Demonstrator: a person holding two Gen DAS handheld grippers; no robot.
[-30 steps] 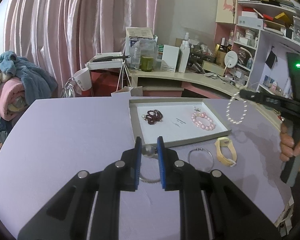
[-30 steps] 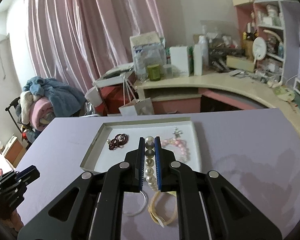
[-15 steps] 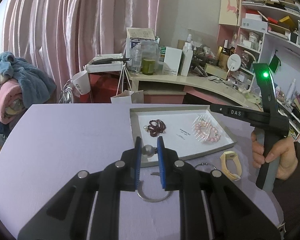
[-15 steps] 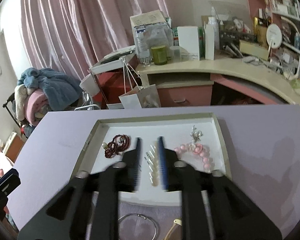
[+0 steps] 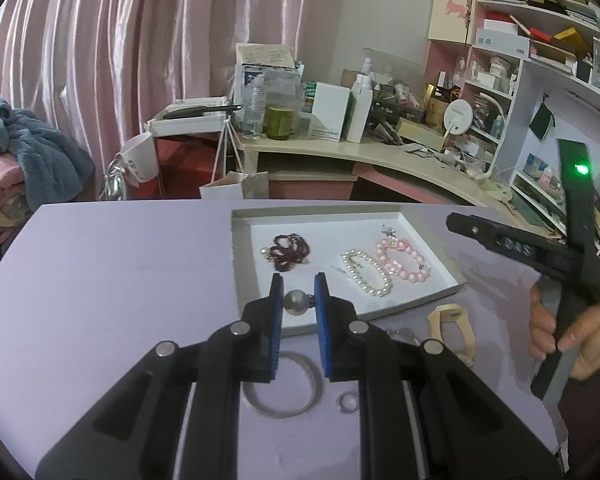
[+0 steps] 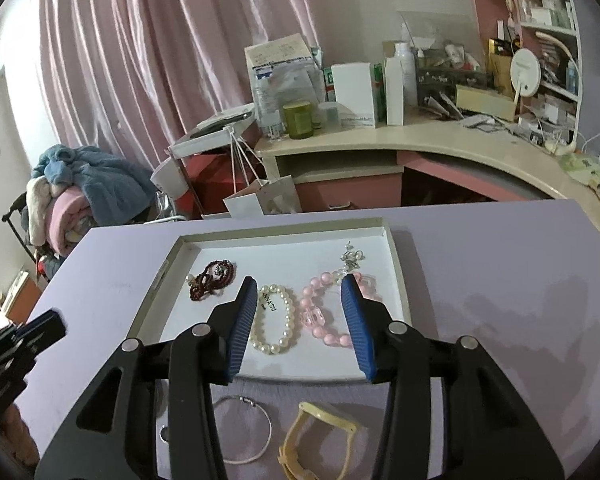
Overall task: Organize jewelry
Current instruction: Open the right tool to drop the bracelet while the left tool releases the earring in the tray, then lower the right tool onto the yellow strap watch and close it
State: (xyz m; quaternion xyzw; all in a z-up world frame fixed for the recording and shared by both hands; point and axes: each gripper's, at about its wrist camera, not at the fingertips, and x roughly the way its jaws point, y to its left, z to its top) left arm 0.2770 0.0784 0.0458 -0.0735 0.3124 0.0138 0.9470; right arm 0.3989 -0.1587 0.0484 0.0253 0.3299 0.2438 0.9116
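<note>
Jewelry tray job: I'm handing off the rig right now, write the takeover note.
Left hand-held gripper: shut on a silver bangle's ball end, its hoop hanging over the table just short of the tray.
Right hand-held gripper: jaws opening, nothing pinched; it sits above the tray.
In the tray: dark red bead bracelet, white pearl bracelet, pink bead bracelet, and a small silver piece.
On the table in front of the tray: thin silver hoop, cream watch-like band, small clear ring.
Left to do: place the held bangle, then those three.
</note>
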